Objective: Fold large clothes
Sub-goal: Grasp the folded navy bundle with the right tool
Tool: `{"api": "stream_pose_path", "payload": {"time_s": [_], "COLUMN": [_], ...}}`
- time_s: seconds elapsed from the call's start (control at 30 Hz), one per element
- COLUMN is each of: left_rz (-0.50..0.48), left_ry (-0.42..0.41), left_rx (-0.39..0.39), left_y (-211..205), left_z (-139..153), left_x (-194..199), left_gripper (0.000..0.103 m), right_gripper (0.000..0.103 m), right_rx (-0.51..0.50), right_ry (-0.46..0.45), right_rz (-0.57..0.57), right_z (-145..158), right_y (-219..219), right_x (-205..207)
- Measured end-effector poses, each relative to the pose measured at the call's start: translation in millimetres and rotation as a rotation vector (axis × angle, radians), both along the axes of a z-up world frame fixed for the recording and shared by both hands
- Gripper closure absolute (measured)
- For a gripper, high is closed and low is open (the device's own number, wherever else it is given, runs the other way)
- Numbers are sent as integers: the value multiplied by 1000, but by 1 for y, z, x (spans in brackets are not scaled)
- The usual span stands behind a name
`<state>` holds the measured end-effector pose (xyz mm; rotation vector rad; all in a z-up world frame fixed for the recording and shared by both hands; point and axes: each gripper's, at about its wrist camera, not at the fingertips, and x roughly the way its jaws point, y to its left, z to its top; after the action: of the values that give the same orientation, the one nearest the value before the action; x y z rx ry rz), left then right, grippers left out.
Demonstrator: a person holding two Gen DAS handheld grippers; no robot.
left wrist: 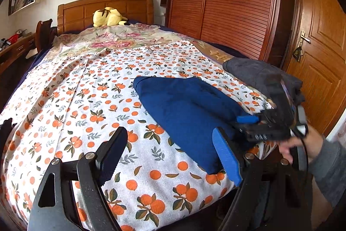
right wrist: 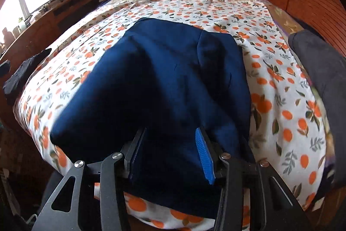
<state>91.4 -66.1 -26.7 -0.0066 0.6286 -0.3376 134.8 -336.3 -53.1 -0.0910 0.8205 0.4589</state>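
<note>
Navy garment (right wrist: 164,83) folded into a thick bundle on the orange-print sheet (left wrist: 86,101) of the bed, near the foot end and toward the right side – its near edge hanging just over the mattress edge. Right claw (right wrist: 170,155) at that near edge, fingers on either side of the fabric with cloth between them; pinching or merely straddling, cannot tell. Blue ribbed pad (right wrist: 204,157) visible on its right finger, the left finger partly buried in the folds. Left claw (left wrist: 170,157) spread wide, nothing between the fingers, hovering above the sheet just left of the garment – its blue-padded finger (left wrist: 227,157) overlapping the near corner of the bundle in the view. A hand in a grey sleeve (left wrist: 298,148) at the far right, gripping the right tool. Dark grey garment (left wrist: 259,75) lying at the right edge of the bed. Black cloth (right wrist: 23,70) at the left edge. Yellow plush toy (left wrist: 108,16) far off against the wooden headboard (left wrist: 103,8); slatted wardrobe (left wrist: 227,3) along the right.
</note>
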Motion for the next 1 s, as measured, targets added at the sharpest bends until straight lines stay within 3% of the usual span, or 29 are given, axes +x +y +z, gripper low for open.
{"api": "stream_pose_path", "payload": {"time_s": [0.23, 0.5, 0.8, 1.0], "left_rz": [2, 2, -12, -26], "left_ry": [24, 31, 53, 81], "left_rx": [15, 26, 48, 38], "left_y": [-8, -11, -5, -7], "left_z": [-31, -53, -66, -73], "left_x": [41, 94, 151, 201], "left_gripper": [22, 22, 22, 26], "right_gripper": [54, 48, 41, 41], "right_rx": [68, 32, 144, 236], "right_ry": [-104, -205, -68, -21], "right_rz": [-32, -119, -138, -125], "right_z": [6, 3, -38, -45], "right_y": [-20, -50, -57, -58], "right_x": [-19, -45, -11, 7]}}
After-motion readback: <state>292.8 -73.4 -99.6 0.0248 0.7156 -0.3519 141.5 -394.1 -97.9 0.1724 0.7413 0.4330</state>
